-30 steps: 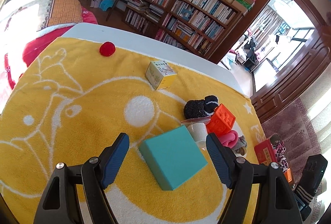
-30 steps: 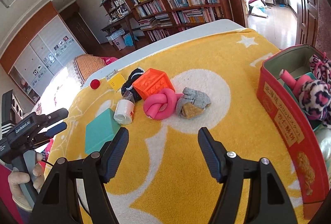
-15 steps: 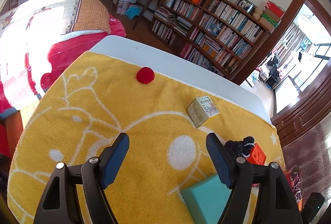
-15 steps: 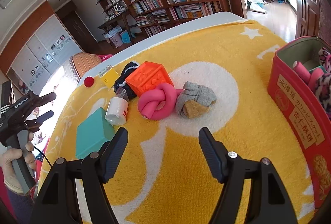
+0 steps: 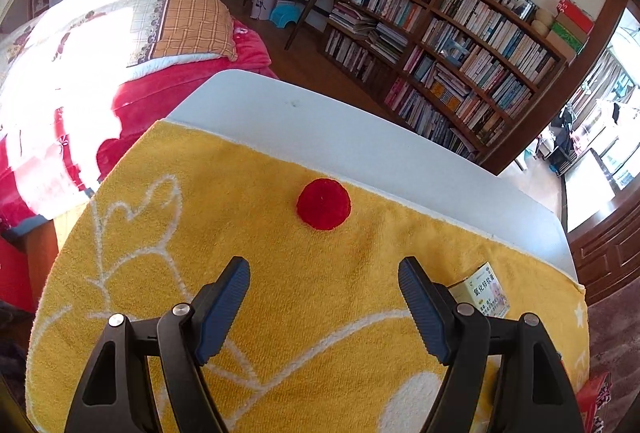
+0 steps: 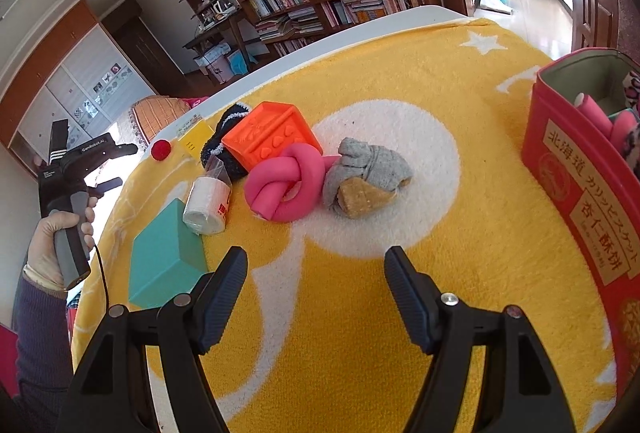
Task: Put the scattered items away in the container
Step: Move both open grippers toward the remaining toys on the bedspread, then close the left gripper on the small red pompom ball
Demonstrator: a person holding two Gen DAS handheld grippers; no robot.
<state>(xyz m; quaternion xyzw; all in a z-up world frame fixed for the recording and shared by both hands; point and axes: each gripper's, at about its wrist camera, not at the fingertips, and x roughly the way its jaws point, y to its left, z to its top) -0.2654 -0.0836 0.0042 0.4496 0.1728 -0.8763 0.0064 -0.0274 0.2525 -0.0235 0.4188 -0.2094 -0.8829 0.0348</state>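
A home's lived-in room: a long bookcase (image 5: 452, 45) crammed with books at two o'clock, a bed (image 5: 80, 73) (red quilt, checked pillow) at ten o'clock.

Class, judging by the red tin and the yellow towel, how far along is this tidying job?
Partly done: the red tin already holds pink rollers. Nothing is in hand; both grippers' jaws are open and empty. Left on the towel: pink knot, orange cube, grey sock, teal box, red pompom.

Bare yellow towel (image 6: 360, 313) seen ahead of right gripper (image 6: 316, 293), jaws parted, nothing between. Path beyond blocked by pink knot (image 6: 286, 185) and grey sock (image 6: 366, 177), touching. Red tin (image 6: 580, 193) stands at right. Left gripper (image 5: 324, 305) faced only by red ball (image 5: 323, 203).
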